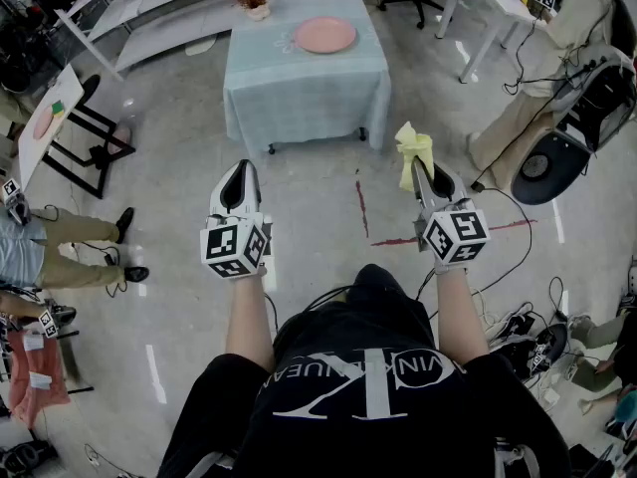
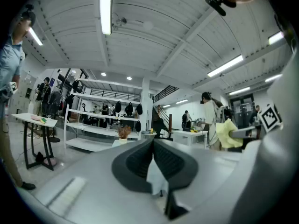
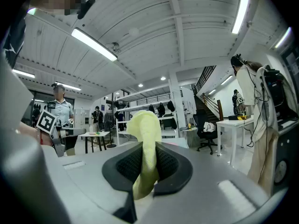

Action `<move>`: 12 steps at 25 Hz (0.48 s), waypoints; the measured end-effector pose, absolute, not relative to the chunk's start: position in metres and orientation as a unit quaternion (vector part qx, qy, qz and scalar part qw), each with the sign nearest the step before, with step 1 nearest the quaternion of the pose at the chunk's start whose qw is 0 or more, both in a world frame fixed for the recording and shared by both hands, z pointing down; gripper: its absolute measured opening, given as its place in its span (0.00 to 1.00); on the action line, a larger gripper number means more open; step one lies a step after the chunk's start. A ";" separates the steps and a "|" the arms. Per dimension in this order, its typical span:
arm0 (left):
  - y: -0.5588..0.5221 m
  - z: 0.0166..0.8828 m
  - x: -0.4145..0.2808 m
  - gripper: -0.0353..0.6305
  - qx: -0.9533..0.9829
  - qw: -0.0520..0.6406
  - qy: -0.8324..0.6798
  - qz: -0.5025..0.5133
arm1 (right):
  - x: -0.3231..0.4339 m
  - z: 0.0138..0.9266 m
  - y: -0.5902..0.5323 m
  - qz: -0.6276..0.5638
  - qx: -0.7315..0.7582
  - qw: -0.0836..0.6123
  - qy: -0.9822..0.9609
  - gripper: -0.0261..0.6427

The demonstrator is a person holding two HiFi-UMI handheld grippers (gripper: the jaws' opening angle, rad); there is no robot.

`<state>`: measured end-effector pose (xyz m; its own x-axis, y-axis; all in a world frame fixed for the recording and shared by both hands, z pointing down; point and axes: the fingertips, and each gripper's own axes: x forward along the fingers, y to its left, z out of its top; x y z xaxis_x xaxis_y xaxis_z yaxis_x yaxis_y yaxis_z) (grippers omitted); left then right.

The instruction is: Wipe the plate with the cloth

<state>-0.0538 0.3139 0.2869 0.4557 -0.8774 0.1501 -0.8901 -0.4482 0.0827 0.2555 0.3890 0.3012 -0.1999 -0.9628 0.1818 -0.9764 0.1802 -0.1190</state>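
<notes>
Tabletop [image 1: 269,63] with plate [image 1: 323,35] sits well ahead of both grippers. Right gripper [image 1: 419,170] pinches cloth [image 1: 411,149], left gripper [image 1: 239,175] is pressed together and empty. With nothing steadying the plate, it may slide mid-wipe.

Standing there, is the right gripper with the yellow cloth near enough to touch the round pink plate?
Probably not. The right gripper, shut on the yellow cloth, hangs over the floor, well short of the round pink plate on the blue-clothed table. Nothing blocks the path; stepping forward should do.
</notes>
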 end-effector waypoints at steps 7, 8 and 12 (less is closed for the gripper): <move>0.316 0.285 -0.058 0.05 0.850 0.071 -0.520 0.045 | 0.252 0.302 0.388 0.105 0.631 0.030 -0.768 0.10; 0.318 0.285 -0.056 0.05 0.850 0.072 -0.520 0.045 | 0.254 0.302 0.390 0.105 0.631 0.029 -0.768 0.10; 0.319 0.286 -0.058 0.05 0.848 0.075 -0.522 0.044 | 0.253 0.302 0.392 0.105 0.631 0.030 -0.768 0.10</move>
